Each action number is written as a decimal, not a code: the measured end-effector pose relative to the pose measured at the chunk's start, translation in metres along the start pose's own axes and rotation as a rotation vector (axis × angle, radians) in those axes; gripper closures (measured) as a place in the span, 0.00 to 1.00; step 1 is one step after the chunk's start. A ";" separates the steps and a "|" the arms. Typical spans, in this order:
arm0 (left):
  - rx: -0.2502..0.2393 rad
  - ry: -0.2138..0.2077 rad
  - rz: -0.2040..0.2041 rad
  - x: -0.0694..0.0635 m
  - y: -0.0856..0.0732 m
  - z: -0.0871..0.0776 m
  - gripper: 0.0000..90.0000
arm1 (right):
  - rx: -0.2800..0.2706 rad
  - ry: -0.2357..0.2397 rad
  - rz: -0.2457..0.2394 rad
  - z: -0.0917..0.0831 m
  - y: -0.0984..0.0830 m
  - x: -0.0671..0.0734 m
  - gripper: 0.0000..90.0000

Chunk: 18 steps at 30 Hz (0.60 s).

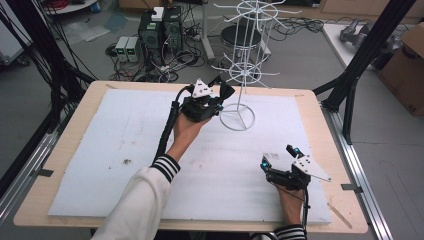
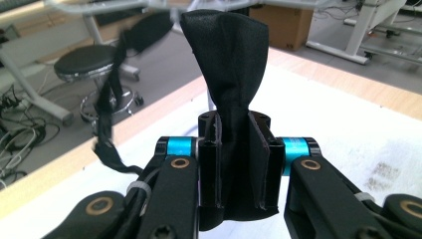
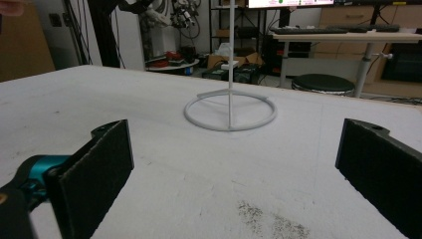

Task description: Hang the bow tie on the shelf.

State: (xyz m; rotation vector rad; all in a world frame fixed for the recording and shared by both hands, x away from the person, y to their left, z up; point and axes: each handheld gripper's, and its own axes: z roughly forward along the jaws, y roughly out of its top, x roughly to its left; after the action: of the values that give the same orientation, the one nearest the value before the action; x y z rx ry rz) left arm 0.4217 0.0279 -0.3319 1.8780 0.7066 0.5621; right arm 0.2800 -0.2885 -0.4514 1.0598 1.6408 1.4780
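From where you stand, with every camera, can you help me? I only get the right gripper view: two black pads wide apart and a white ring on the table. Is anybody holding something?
Observer: Yes. The left gripper is shut on a piece of black cloth.
Operator: What is that white ring part of?
Observer: It is the foot of a tall white wire rack with rings of hooks.
Operator: Is the cloth near it?
Observer: Right beside its lower hooks, in the high view.
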 end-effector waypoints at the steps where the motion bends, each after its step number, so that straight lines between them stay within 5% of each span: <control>1: 0.000 0.000 0.000 0.000 0.000 0.000 0.85 | 0.000 0.000 0.000 0.000 0.000 0.000 0.01; 14: 0.018 -0.018 -0.007 0.004 -0.007 0.003 0.83 | -0.002 0.001 -0.001 0.000 0.000 0.000 0.01; 18: 0.008 0.000 0.011 0.001 -0.008 0.003 0.61 | -0.001 0.001 0.000 0.000 0.000 0.000 0.01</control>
State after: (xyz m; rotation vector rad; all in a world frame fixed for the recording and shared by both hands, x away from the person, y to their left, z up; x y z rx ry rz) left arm 0.4227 0.0290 -0.3401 1.8906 0.6997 0.5664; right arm 0.2801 -0.2887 -0.4515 1.0584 1.6405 1.4797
